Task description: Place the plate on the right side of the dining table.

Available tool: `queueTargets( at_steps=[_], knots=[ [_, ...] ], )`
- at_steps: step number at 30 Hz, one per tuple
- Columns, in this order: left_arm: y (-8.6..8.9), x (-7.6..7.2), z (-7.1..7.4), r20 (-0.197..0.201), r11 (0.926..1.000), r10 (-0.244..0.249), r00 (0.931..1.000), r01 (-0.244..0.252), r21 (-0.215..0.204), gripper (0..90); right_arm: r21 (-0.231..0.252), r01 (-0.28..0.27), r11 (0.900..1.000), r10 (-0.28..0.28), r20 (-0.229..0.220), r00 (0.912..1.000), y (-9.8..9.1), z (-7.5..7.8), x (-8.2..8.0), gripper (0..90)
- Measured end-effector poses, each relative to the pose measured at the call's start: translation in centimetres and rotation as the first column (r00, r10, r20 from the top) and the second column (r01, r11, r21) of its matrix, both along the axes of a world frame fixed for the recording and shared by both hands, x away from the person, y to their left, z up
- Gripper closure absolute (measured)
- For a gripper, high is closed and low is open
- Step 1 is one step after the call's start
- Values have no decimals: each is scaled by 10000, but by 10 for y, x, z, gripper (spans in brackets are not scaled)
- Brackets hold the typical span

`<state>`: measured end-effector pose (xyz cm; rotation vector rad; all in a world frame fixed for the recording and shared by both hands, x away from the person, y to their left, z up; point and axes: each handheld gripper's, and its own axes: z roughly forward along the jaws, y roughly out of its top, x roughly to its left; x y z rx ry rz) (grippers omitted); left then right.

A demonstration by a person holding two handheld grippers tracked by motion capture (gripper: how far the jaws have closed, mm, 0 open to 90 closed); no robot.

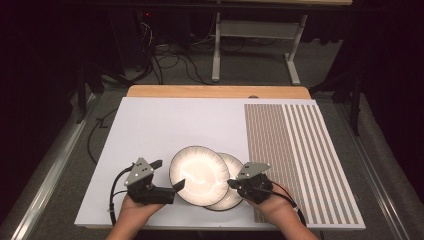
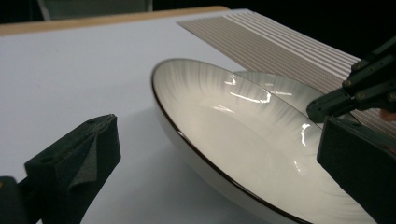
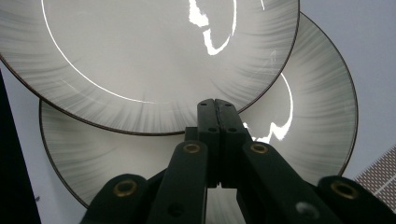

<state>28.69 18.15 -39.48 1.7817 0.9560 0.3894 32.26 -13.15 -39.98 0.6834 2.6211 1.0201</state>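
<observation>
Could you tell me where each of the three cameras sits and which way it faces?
High view: above the person's side, looking forward and down on the white table; both hands, left gripper, right gripper.
Left gripper view: on the left gripper, looking across the upper plate between its open jaws.
Right gripper view: on the right gripper, its shut jaws pointing at the upper plate's rim over the lower plate.
Shared: all show both overlapping plates.

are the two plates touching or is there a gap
Touching: the right gripper view shows the upper plate lying overlapped on the lower plate.
</observation>
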Motion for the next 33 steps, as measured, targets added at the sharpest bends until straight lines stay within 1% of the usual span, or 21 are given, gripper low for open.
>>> queueTargets(
  at_steps=[1, 2, 4, 5, 7, 8, 9, 11, 12, 14, 15, 17, 18, 20, 22, 24, 25, 26, 28, 30, 33],
  knots=[
    [-3, 1, -1, -231, 9999, -116, 9997, 119, 117, 6, -19, -38, 10000, 38, 45, 10000, 0, 0, 0, 900],
    [-6, 3, -3, -595, 9995, -227, 9980, 240, 207, 6, -11, 6, 10000, -6, 42, 10000, 0, 0, 0, 900],
    [-9, 5, -6, -1045, 9989, -397, 9937, 420, 200, 7, -15, 5, 10000, -5, 72, 10000, 1, 0, 0, 900],
    [-11, 6, -7, -1334, 9988, -458, 9900, 477, 108, 7, -21, -8, 10000, 8, 93, 10000, 1, 0, 0, 900],
    [-14, 9, -9, -1744, 9982, -606, 9828, 597, -103, 20, -24, 5, 10000, -5, 83, 10000, 1, 0, -1, 900],
    [-15, 10, -9, -1879, 9980, -633, 9801, 622, -118, 33, -31, 12, 10000, -12, 89, 10000, 1, 0, -1, 900],
    [-16, 12, -9, -2031, 9983, -587, 9774, 577, -108, 42, -80, -62, 9999, 63, 140, 9999, 0, 0, 0, 900],
    [-16, 15, -10, -2315, 9982, -587, 9711, 541, -262, 66, -24, -10, 10000, 10, 81, 10000, 1, 0, 0, 900],
    [-16, 16, -10, -2404, 9982, -568, 9690, 509, -309, 92, -31, 7, 10000, -6, 94, 10000, 1, 0, 0, 900],
    [-16, 17, -9, -2629, 9976, -657, 9626, 576, -385, 155, -92, -39, 9999, 41, 160, 9999, 1, 0, 0, 900],
    [-16, 17, -9, -2685, 9977, -641, 9612, 560, -379, 170, -120, -67, 9999, 70, 197, 9998, 1, 0, 0, 900],
    [-15, 17, -9, -2785, 9986, -497, 9592, 427, -310, 204, -111, -70, 9999, 73, 223, 9997, 1, 0, 0, 900],
    [-15, 17, -9, -2832, 9986, -461, 9580, 367, -385, 227, -130, -38, 9999, 41, 230, 9997, 1, 0, -1, 900],
    [-13, 20, -8, -3082, 9979, -381, 9506, 198, -623, 254, -166, -49, 9999, 53, 228, 9997, 1, 0, -1, 900],
    [-12, 21, -8, -3179, 9981, -274, 9477, 82, -615, 290, -137, -40, 9999, 43, 231, 9997, 1, 0, -1, 900],
    [-12, 22, -8, -3386, 9983, -148, 9408, -55, -587, 343, -166, -59, 9998, 63, 237, 9997, 1, 0, -1, 900],
    [-11, 24, -8, -3546, 9983, -171, 9348, -39, -585, 388, -167, -62, 9998, 66, 235, 9997, 1, 0, -1, 900],
    [-10, 25, -9, -3655, 9982, -144, 9307, -79, -595, 414, -181, -64, 9998, 68, 252, 9997, 1, 0, -1, 900],
    [-9, 26, -8, -3706, 9983, -61, 9288, -160, -565, 472, -204, -69, 9998, 74, 250, 9997, 1, 0, -1, 900],
    [-9, 26, -8, -3706, 9986, 77, 9287, -264, -452, 525, -223, -37, 9997, 43, 265, 9996, 1, 0, -1, 900],
    [-8, 27, -8, -3860, 9978, 150, 9224, -389, -542, 543, -227, -9, 9997, 15, 275, 9996, 1, 0, -2, 900]
  ],
)
